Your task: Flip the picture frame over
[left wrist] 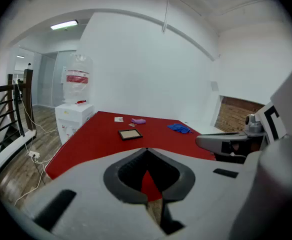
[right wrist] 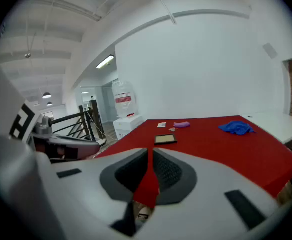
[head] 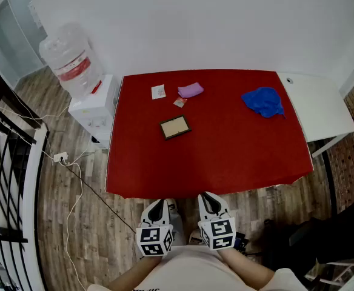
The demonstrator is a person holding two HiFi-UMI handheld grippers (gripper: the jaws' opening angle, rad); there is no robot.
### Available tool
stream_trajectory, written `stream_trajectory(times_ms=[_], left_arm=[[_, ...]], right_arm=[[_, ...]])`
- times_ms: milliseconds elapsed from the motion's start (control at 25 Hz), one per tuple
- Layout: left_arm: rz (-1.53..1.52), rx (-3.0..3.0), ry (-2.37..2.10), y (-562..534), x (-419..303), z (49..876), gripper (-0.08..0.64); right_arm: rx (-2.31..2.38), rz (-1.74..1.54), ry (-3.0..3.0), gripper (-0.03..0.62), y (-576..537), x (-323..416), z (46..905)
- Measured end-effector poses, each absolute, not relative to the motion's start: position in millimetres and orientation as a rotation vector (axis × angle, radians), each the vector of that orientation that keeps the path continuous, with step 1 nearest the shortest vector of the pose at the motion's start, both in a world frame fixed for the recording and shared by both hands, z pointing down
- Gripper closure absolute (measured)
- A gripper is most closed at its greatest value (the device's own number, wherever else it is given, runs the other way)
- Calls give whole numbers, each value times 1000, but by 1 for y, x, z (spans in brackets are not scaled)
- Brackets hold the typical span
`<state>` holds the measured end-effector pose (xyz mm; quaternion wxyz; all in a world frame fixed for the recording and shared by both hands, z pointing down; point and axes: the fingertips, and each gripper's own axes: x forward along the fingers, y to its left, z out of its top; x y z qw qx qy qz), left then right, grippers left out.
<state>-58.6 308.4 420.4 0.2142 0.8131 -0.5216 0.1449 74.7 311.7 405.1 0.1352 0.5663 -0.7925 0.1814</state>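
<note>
Hanging just off the near edge of the red table, the left gripper and right gripper sit side by side, jaws pressed together on nothing (both alike). The picture frame lies flat left of the table's middle, well apart from them; a blue cloth lies farther right.

A small dark-framed picture frame lies flat on the red tabletop, left of centre. Its tan inner panel faces up. It sits slightly askew to the tabletop's edges.
</note>
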Motion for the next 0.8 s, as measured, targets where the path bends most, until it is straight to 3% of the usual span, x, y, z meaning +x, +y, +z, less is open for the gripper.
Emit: stream_trajectory(times_ms=[320, 800], left_arm=[[409, 2337, -1379, 191, -65, 415, 554], [454, 2374, -1273, 89, -77, 416, 554]], right_arm=[[1708, 527, -2268, 543, 206, 66, 404], [1785, 469, -2178, 538, 105, 66, 394]])
